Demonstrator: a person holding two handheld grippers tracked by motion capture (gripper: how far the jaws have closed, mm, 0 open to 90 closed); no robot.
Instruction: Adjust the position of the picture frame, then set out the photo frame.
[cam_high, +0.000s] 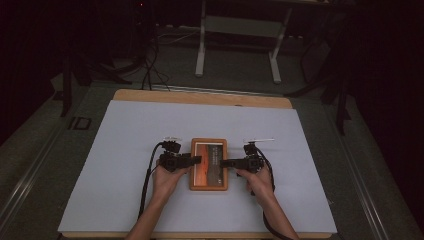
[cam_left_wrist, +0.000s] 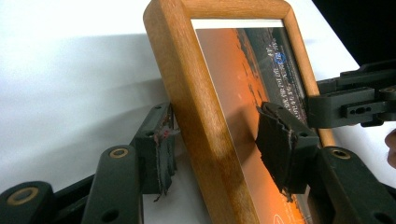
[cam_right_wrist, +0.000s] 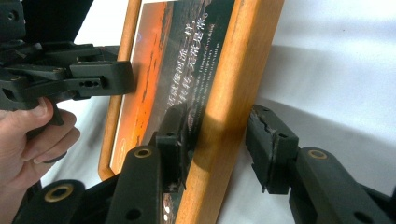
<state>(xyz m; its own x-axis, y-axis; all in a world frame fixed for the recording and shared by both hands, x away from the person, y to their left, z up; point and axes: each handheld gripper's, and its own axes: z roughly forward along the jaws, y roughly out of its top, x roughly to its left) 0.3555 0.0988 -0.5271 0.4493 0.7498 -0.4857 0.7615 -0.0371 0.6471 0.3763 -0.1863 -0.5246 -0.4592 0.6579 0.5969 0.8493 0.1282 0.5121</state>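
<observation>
A wooden picture frame (cam_high: 209, 187) with an orange print and white lettering lies flat on the white sheet, near the middle. My left gripper (cam_high: 197, 160) reaches in from the left and straddles the frame's left rail (cam_left_wrist: 196, 116). One pad (cam_left_wrist: 161, 149) sits just outside the wood and the other pad (cam_left_wrist: 280, 144) stands over the glass, not pressing. My right gripper (cam_high: 223, 162) straddles the right rail (cam_right_wrist: 233, 93) the same way, its outer pad (cam_right_wrist: 271, 144) clearly apart from the wood. Both stand open, and each gripper view shows the opposite gripper across the frame.
The white sheet (cam_high: 125, 165) covers a wooden table (cam_high: 200, 96). Beyond the table's far edge are the white legs of another table (cam_high: 201, 45), black cables (cam_high: 150, 65) on a dark floor, and dark stands at both sides.
</observation>
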